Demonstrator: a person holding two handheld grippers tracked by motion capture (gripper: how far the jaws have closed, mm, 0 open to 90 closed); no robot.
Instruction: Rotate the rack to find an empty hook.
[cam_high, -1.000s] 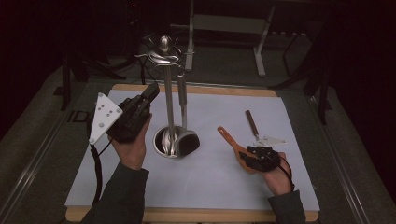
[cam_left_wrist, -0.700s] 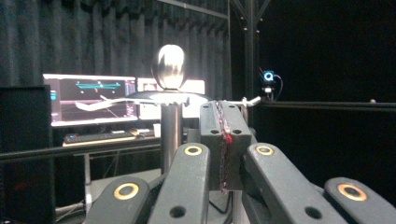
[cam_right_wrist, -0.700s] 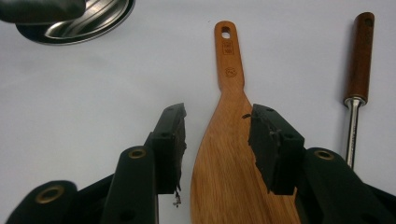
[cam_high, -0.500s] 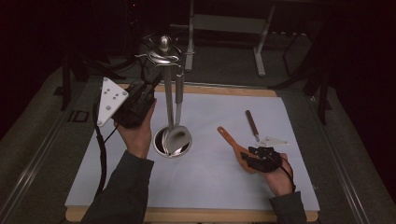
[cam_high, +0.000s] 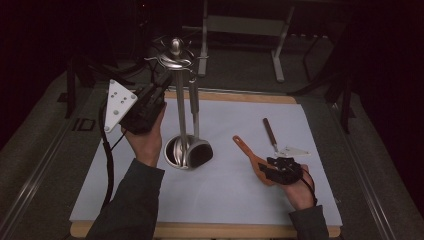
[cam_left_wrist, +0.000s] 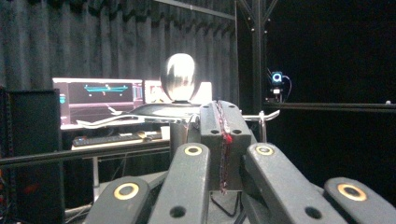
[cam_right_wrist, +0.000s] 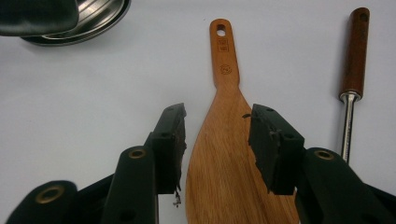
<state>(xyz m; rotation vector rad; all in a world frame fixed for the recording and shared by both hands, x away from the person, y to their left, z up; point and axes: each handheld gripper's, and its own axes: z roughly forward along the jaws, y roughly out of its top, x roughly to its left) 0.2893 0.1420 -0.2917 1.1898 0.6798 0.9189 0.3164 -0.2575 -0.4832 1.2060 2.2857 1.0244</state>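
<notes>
Right gripper (cam_right_wrist: 217, 140) open, jaws astride the wooden spatula (cam_right_wrist: 229, 154) lying near the worktop's (cam_high: 225, 200) right edge. Left gripper (cam_left_wrist: 219, 140) closed, raised beside the rack (cam_high: 176, 60) top.

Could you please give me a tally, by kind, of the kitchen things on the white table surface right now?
Metal utensil stand: 1
Ladle hanging on the stand: 1
Wooden spatula: 1
Wooden-handled metal utensil: 1
Total: 4
</notes>
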